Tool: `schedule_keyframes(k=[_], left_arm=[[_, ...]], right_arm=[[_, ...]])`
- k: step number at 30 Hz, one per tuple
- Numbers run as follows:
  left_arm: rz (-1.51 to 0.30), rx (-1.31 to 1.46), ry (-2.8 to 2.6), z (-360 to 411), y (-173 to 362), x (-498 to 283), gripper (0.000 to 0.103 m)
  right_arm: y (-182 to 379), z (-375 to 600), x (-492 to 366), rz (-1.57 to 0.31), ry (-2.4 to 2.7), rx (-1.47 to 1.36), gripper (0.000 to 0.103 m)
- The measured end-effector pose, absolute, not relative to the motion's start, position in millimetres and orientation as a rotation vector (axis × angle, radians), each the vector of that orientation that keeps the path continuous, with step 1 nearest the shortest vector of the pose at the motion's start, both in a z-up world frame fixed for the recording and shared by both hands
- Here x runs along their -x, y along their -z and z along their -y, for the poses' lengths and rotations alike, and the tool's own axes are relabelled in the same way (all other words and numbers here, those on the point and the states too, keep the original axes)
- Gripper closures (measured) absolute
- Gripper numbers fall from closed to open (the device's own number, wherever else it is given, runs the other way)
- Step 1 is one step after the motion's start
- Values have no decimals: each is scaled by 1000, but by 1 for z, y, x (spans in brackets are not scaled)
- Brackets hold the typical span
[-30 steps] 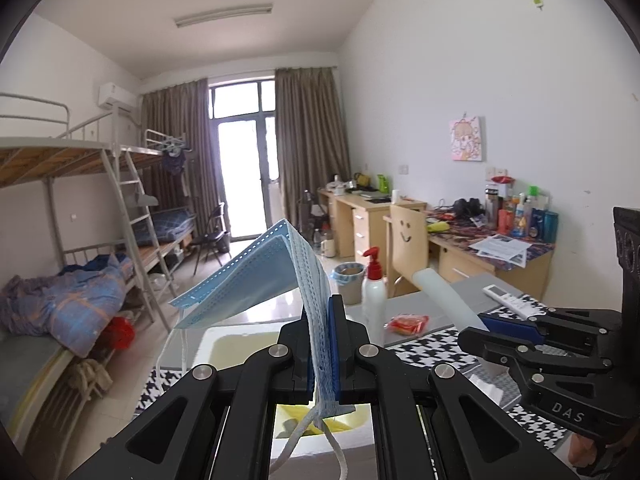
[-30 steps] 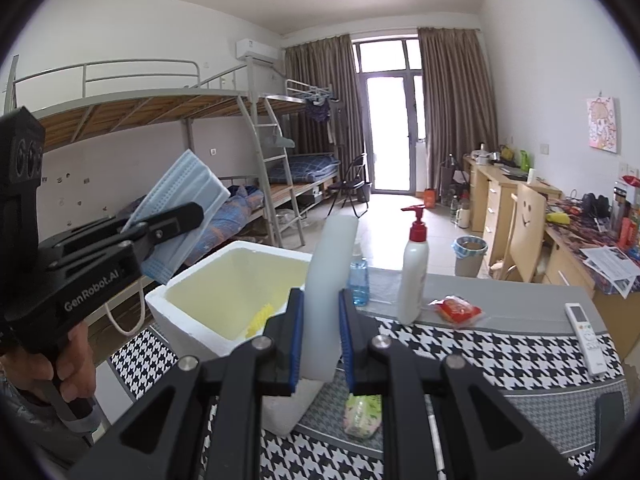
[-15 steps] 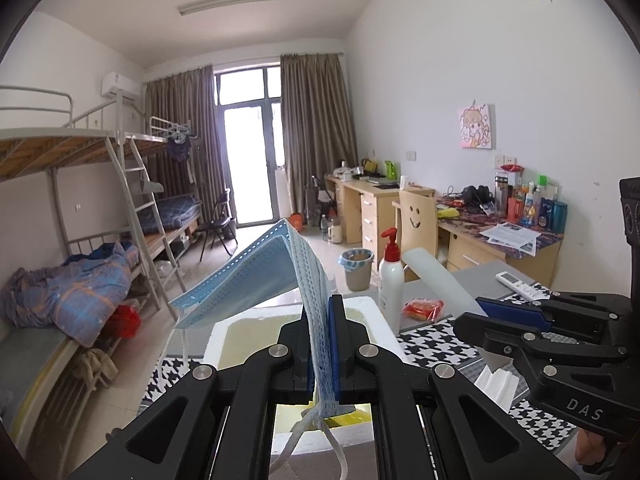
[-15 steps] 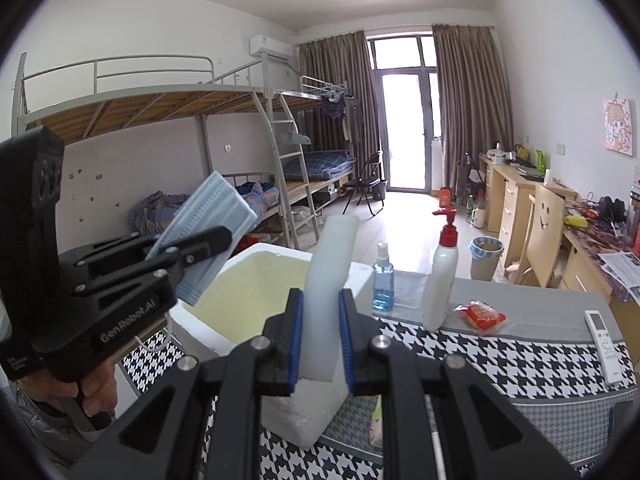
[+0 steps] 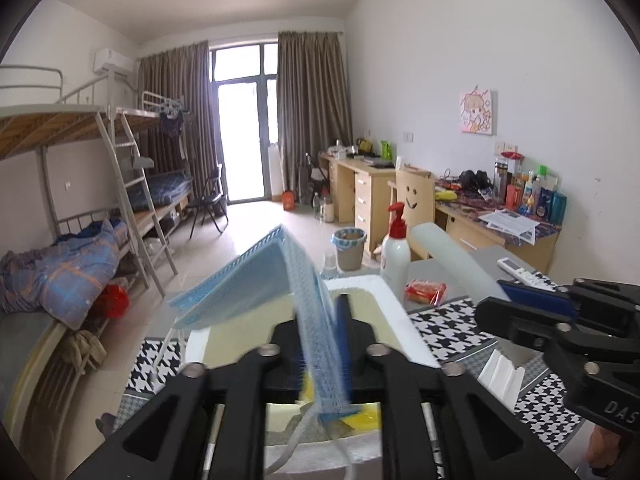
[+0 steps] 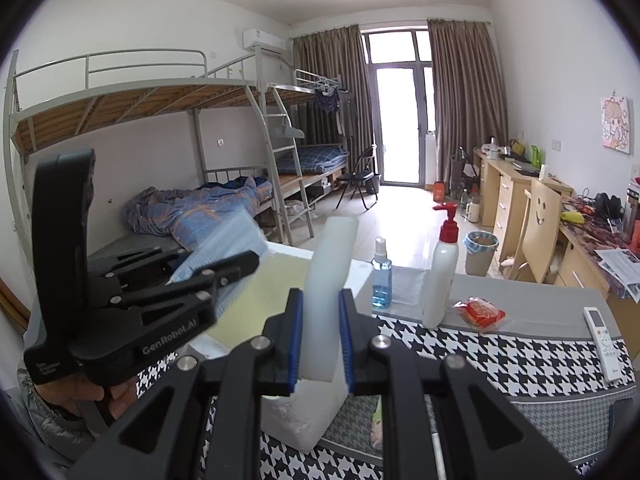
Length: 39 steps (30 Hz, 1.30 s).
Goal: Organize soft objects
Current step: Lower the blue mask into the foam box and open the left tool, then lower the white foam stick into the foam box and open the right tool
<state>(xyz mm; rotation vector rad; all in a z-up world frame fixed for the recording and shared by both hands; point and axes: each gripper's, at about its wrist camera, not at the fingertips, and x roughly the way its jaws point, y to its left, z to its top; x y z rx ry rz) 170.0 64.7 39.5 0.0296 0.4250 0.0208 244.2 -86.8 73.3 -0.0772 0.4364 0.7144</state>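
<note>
A blue face mask (image 5: 248, 284) stands between the jaws of my left gripper (image 5: 320, 332), right above the white foam box (image 5: 384, 284). Those jaws are opening; the mask is blurred and hangs loose in the gap, its ear loops dangling into the box. A yellow item (image 5: 360, 416) lies inside the box. My right gripper (image 6: 320, 320) is shut on an upright white foam strip (image 6: 332, 264), just right of the box (image 6: 288, 252). In the right wrist view the left gripper (image 6: 240, 268) and the mask (image 6: 228, 240) hover over the box.
On the houndstooth table cloth (image 6: 500, 356) stand a red-pump lotion bottle (image 6: 442, 276) and a blue spray bottle (image 6: 381, 280), with a red packet (image 6: 480, 312) and a remote (image 6: 600, 340) further right. A tissue pack (image 6: 376, 420) lies below my right gripper. Bunk beds line the left.
My left gripper has sunk closer over the foam box and its jaws have parted, so the mask now sits loose and blurred. The right gripper keeps its grip on the foam strip.
</note>
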Motion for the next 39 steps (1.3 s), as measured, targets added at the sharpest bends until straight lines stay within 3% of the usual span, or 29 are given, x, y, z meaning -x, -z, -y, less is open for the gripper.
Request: schedule_keyframes(k=[3, 6, 12, 39], left_arm=[[-426, -7, -33, -71, -37, -171, 43], [-426, 9, -34, -74, -36, -171, 24], [-396, 31, -61, -81, -38, -166, 3], [-299, 35, -187, -115, -43, -123, 1]], right_arm=[[-73, 84, -244, -439, -704, 84, 83], [-73, 81, -245, -443, -696, 91, 83], [-73, 80, -247, -444, -692, 92, 83], [-76, 54, -241, -436, -728, 126, 83]])
